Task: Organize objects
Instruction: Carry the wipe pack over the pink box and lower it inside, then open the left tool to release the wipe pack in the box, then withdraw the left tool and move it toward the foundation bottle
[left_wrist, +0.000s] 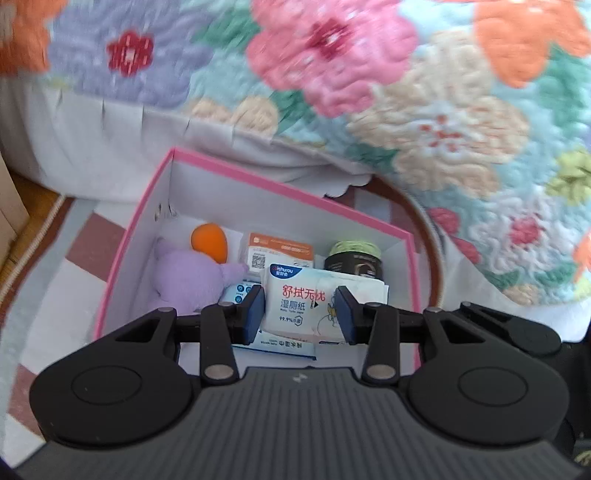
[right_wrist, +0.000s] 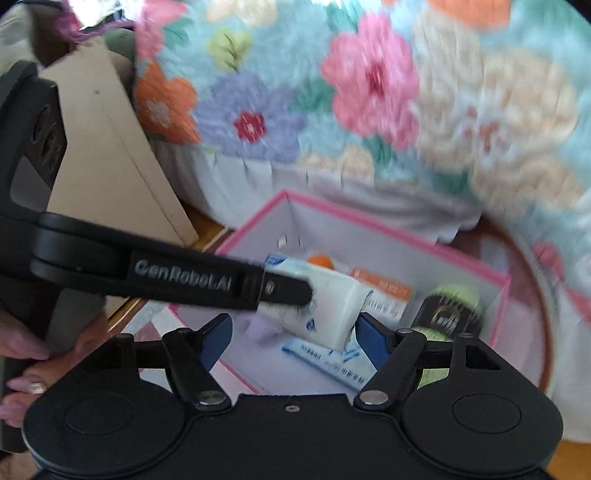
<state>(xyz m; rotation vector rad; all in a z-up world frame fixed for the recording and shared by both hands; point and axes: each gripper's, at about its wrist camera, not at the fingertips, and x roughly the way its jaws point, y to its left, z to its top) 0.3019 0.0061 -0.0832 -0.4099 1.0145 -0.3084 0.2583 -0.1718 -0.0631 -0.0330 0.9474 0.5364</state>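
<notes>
A pink-rimmed white box stands on the floor beside a bed. In it lie a purple plush toy, an orange ball, an orange-topped packet, a dark jar with a green lid and a flat blue-and-white packet. My left gripper is shut on a white wet-wipes pack and holds it over the box. In the right wrist view the left gripper's finger reaches across with the pack. My right gripper is open and empty over the box.
A flowered quilt and white bed skirt hang over the bed behind the box. A cardboard panel leans at left. A round rug with a brown border and checkered floor lie beneath.
</notes>
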